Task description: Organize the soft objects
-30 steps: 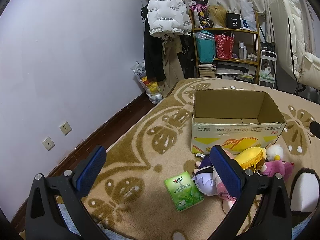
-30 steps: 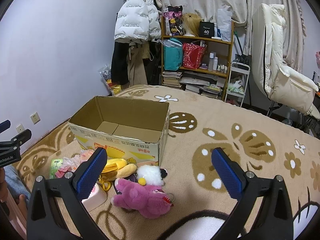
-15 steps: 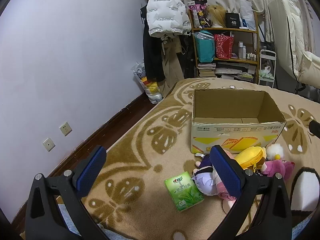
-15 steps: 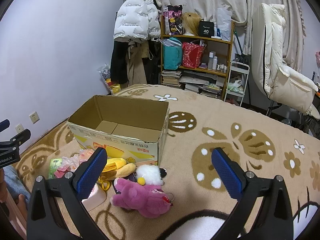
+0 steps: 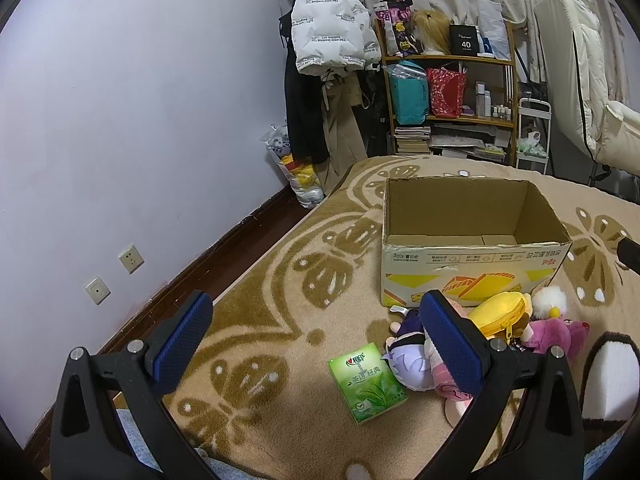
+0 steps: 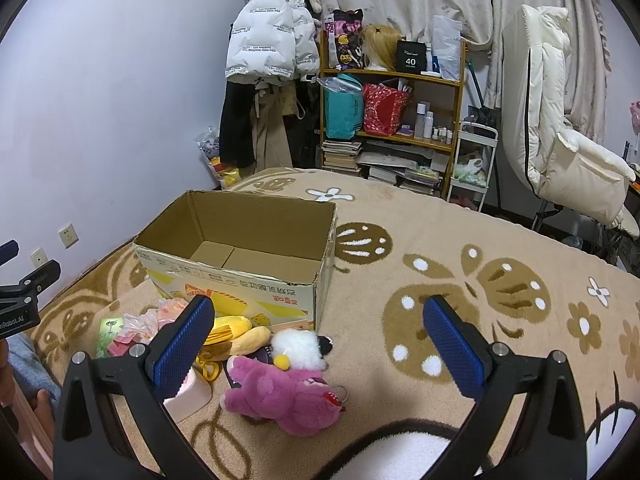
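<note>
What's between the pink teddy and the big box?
In the right wrist view, a white fluffy plush lies between the pink teddy and the cardboard box, with a yellow plush beside it.

Wide-open right tongs (image 6: 316, 340) above pink plush bear (image 6: 288, 398), beside open cardboard box (image 6: 240, 280) on patterned carpet (image 6: 440, 260).

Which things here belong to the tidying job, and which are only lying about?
For the job: cardboard box, pink plush, white plush, yellow plush, purple-haired doll.

Lying about: green tissue pack, white jacket, shelf, chair.
</note>
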Available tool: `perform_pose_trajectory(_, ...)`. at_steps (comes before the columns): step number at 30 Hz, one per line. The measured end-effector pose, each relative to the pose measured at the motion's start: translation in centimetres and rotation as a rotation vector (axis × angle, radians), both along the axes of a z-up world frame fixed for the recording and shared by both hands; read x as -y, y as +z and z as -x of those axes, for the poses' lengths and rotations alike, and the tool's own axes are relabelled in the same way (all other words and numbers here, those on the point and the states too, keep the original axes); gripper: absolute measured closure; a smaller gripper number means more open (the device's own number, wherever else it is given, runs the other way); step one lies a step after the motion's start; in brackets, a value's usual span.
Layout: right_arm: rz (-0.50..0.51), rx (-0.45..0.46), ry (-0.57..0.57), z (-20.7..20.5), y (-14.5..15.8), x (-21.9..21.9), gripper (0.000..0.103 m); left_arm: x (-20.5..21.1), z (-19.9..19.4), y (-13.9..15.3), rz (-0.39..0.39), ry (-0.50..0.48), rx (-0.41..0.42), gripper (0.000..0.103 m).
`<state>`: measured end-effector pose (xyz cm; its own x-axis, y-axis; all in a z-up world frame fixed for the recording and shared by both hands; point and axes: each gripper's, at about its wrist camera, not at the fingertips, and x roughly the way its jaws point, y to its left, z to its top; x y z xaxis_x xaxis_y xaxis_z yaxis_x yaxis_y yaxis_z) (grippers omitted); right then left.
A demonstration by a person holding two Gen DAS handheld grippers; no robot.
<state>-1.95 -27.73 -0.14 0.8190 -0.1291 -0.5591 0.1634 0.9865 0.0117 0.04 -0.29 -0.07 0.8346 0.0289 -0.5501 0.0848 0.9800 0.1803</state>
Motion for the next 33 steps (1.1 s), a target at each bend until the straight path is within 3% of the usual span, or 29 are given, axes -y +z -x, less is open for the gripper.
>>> perform_pose_trajectory(33,-0.005,-0.007,0.004,0.00,-0.05,0.06,0.000,0.37,-0.37,-0.51,-0.022,-0.008,-0.023,0.001)
